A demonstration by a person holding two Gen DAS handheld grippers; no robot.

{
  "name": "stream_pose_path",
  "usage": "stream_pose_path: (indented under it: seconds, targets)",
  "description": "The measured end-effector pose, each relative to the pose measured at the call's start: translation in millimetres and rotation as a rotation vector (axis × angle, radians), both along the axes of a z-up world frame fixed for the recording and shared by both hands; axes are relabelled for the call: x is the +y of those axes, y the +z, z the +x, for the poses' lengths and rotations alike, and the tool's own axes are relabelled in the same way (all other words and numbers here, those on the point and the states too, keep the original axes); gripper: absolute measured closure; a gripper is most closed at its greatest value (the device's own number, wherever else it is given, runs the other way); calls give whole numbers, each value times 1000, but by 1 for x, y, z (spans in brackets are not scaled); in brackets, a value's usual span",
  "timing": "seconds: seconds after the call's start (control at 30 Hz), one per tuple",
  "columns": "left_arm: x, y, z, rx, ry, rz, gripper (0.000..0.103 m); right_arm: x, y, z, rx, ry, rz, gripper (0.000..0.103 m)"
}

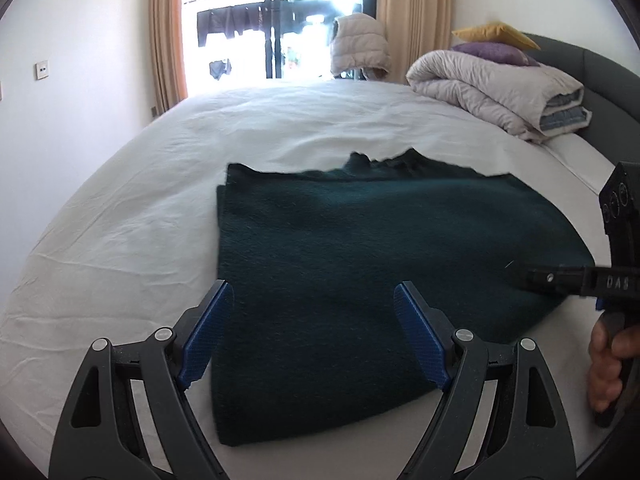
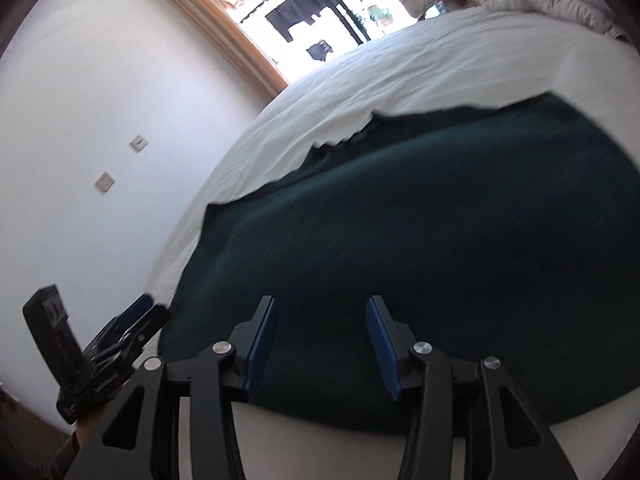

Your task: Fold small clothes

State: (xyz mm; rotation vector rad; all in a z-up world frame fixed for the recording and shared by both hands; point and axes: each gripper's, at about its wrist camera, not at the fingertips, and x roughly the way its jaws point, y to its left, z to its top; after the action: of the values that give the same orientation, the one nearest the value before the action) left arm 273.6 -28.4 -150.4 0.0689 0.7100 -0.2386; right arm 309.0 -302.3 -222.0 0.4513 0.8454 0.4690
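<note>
One dark green garment [image 1: 384, 272], below spread left hand-held gripper [image 1: 314, 304]

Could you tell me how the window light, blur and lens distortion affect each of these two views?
Left wrist view: the window is blown out white, the bed bows with fisheye curvature, and the dark green garment is fairly sharp. Right wrist view: tilted, the garment edge smeared by motion blur, the window overexposed, the corners vignetted black.
</note>
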Motion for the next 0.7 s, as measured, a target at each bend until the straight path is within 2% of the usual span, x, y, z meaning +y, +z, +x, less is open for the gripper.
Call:
stream_pose_path:
  seconds: [0.07, 0.1, 0.13, 0.2, 0.23, 0.4, 0.47, 0.53, 0.63, 0.7]
  targets:
    - [-13, -18, 4, 78, -28, 36, 21, 9, -4, -8, -23, 6, -53, 56]
    - [-17, -30, 8, 127, -30, 70, 21, 4, -4, -8, -15, -7, -38, 62]
    - [-18, -36, 8, 134, -31, 78, 21, -6, -6, -7, 6, -37, -22, 66]
    - [-15, -36, 8, 134, -17, 66, 21, -31, -9, -6, 38, -117, -43, 95]
    - [-14, -37, 9, 139, -17, 64, 21, -46, -11, -8, 50, -152, -37, 103]
    - [-8, -40, 3, 134, -20, 61, 21, -130, -18, -29, 41, -351, 61, 103]
    - [-3, -40, 2, 133, -19, 54, 21, -161, -20, -38, 43, -455, 57, 103]
    - [0, -40, 0, 130, -22, 52, 21, -189, -25, -46, 36, -522, 119, 103]
    - [4, -40, -4, 126, -20, 50, 21, -210, -21, -56, 23, -606, 85, 103]
    - [5, -40, -6, 124, -18, 52, 21, -218, -18, -62, 22, -647, 103, 103]
